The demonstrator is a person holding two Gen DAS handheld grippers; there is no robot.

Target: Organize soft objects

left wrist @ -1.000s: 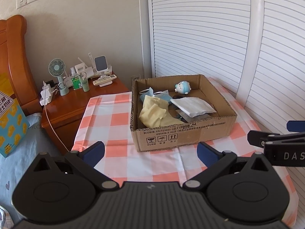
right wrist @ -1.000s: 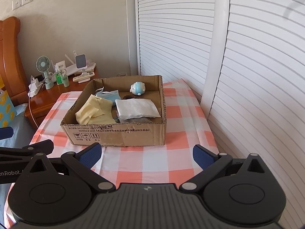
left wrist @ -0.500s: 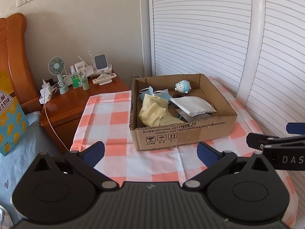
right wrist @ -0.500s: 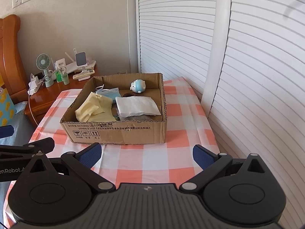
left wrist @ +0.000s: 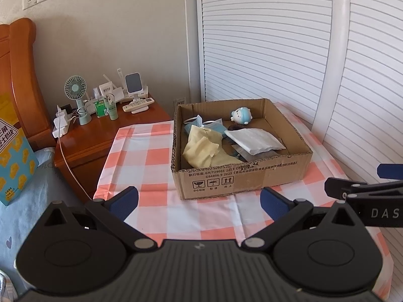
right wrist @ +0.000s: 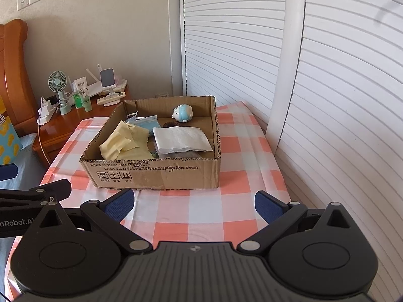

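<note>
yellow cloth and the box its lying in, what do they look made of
Yellow cloth: probably thin matte microfibre or similar fabric; it drapes in soft folds and has zigzag-cut edges. Box: brown corrugated cardboard, matte, with fluting visible along its cut top rim.

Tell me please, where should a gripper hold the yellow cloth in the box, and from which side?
Probably from above: the box walls block the sides. Pinch the raised zigzag-edged fold at the middle of the yellow cloth, which stands off the layers beneath, so fingers can close around it.

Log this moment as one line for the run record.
left gripper: open, empty | right gripper: open, empty | both short of cardboard box | inside: yellow cloth, white pack, blue toy
</note>
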